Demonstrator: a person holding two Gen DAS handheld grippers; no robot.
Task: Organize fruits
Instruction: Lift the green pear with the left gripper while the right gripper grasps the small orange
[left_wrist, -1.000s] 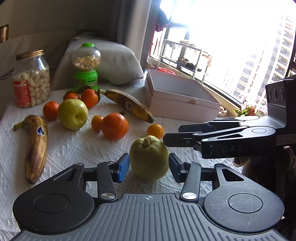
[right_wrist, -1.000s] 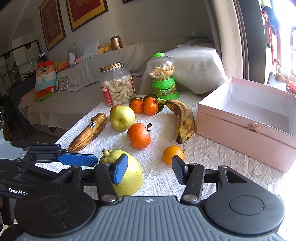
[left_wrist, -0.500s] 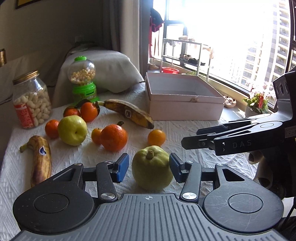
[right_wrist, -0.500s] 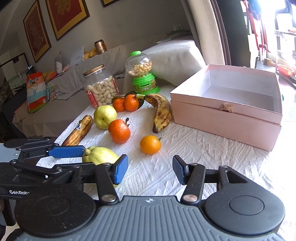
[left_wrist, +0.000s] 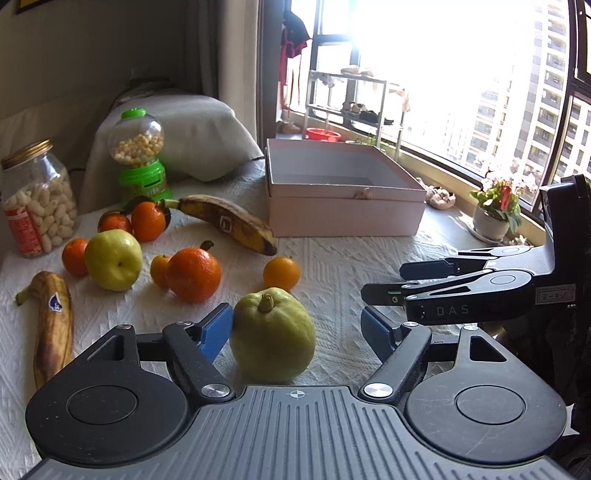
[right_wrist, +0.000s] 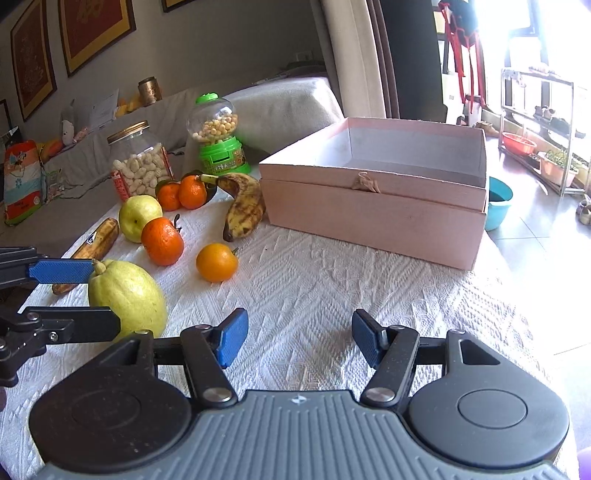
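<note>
A green guava (left_wrist: 272, 335) sits on the white tablecloth between the open jaws of my left gripper (left_wrist: 297, 330); its left pad touches or nearly touches the fruit, the right pad stands apart. The guava also shows in the right wrist view (right_wrist: 127, 295). My right gripper (right_wrist: 299, 339) is open and empty over bare cloth. Beyond lie a small orange (left_wrist: 282, 274), a large orange (left_wrist: 193, 275), a yellow apple (left_wrist: 112, 259), two bananas (left_wrist: 229, 223) (left_wrist: 51, 325) and several tangerines. An empty pink box (right_wrist: 376, 195) stands at the far right.
A jar of peanuts (left_wrist: 35, 199) and a green candy dispenser (left_wrist: 142, 158) stand behind the fruit. A grey cushion (left_wrist: 184, 136) lies beyond them. The table's right edge falls off to a floor with a blue bowl (right_wrist: 498, 206).
Both cameras have swung right, toward the box. My left gripper's jaws have opened wider around the guava. My right gripper has moved right, away from the guava.
</note>
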